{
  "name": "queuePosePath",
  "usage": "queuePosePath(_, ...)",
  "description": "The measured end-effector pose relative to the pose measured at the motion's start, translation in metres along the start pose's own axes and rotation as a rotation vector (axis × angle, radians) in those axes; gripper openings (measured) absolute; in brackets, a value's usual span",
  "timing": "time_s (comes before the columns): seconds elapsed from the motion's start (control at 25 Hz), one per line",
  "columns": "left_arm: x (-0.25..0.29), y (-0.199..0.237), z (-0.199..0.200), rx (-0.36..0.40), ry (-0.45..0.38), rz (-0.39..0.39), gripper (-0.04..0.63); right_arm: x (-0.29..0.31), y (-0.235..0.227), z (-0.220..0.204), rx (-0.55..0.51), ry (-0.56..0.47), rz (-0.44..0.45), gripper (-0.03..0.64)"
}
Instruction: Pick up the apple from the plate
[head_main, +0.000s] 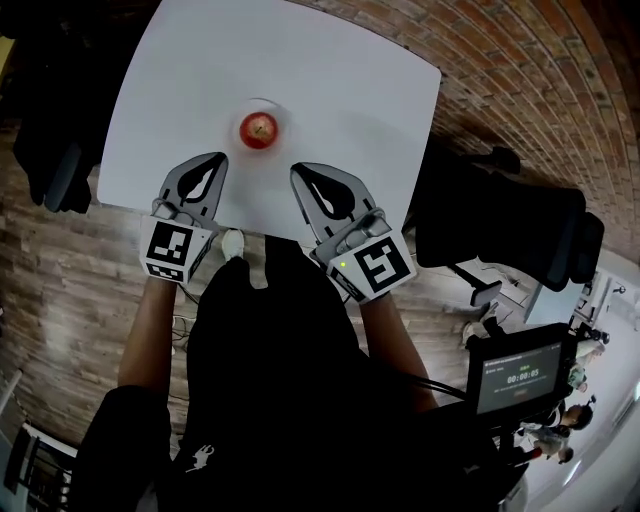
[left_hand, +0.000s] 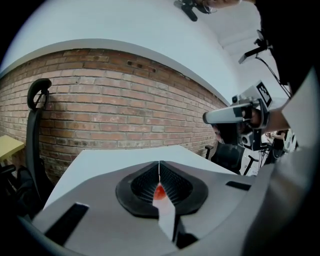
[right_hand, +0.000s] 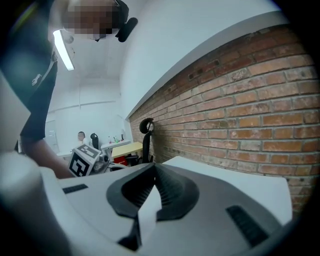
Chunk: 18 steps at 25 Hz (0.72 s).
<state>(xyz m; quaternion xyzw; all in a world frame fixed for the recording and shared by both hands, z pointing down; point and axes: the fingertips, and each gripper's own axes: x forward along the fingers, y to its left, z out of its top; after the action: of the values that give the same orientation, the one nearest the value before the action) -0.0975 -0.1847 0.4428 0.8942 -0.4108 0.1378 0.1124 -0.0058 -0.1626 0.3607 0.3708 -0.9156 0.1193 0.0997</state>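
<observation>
A red apple (head_main: 258, 129) sits on a small white plate (head_main: 279, 115) near the middle of the white table (head_main: 340, 90). Both grippers hover over the table's near edge, short of the plate and apart from it. My left gripper (head_main: 219, 158) is to the plate's lower left, shut and empty. In the left gripper view the jaws (left_hand: 159, 165) meet at the tips, and a sliver of the apple (left_hand: 159, 191) shows through the hole behind them. My right gripper (head_main: 298, 171) is to the plate's lower right; its jaws (right_hand: 154, 168) touch at the tips with nothing held.
A black office chair (head_main: 510, 225) stands at the table's right and another black chair (head_main: 55, 165) at its left. A brick wall (left_hand: 125, 115) rises beyond the table. A small screen (head_main: 518, 375) hangs at the lower right. People sit far off at desks (right_hand: 81, 136).
</observation>
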Motion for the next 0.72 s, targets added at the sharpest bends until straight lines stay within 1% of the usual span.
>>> queuePosePath(0.12,0.018,0.001,-0.007,0.003,0.017,-0.008,0.008,0.009,-0.012,-0.006,0.006,0.012,0.016,0.003)
queuePosePath(0.24,0.035,-0.002,-0.018,0.013,0.036,-0.018,0.008,0.017,-0.023,-0.013,0.017,0.001,0.027,0.003)
queuePosePath(0.56,0.049,0.0,-0.038,-0.009,0.071,-0.022,0.009,0.027,-0.024,-0.019,0.038,0.008,0.039,0.003)
queuePosePath(0.72,0.057,0.001,-0.047,-0.001,0.089,-0.017,0.015,0.027,-0.027,-0.03,0.05,0.044,0.037,0.003)
